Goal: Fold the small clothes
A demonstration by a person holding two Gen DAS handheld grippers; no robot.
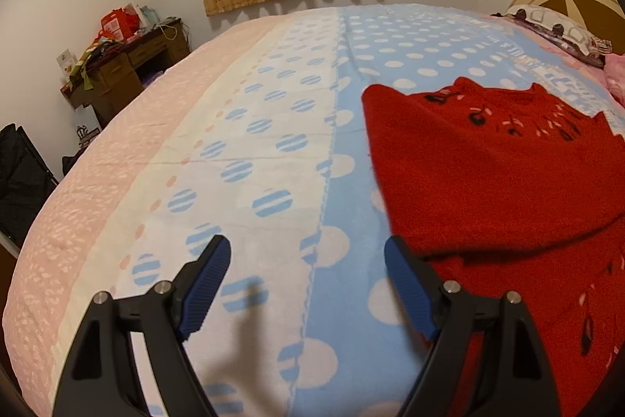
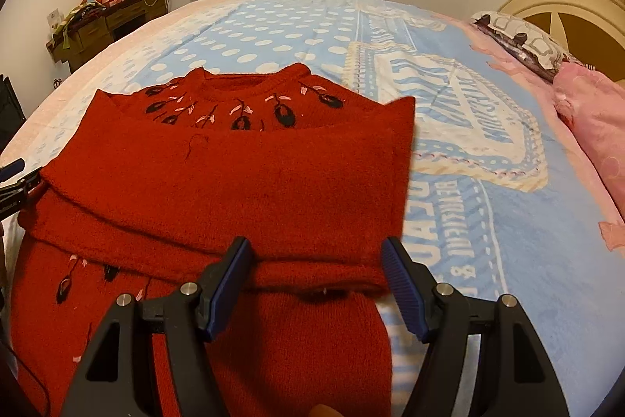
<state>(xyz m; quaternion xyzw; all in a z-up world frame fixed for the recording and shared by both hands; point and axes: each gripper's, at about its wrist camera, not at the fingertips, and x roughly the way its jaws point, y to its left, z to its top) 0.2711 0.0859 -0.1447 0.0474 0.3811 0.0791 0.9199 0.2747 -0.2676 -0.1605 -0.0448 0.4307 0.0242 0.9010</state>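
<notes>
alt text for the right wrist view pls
A partly folded red sweater lies on a blue polka-dot blanket on a bed. The right gripper hovers open over its near fold, fingers apart.

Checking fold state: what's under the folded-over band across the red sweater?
Under the band lies the red sweater body; embroidery shows above it near the collar and below left. The chest beneath is covered. The blanket lies under everything.
</notes>
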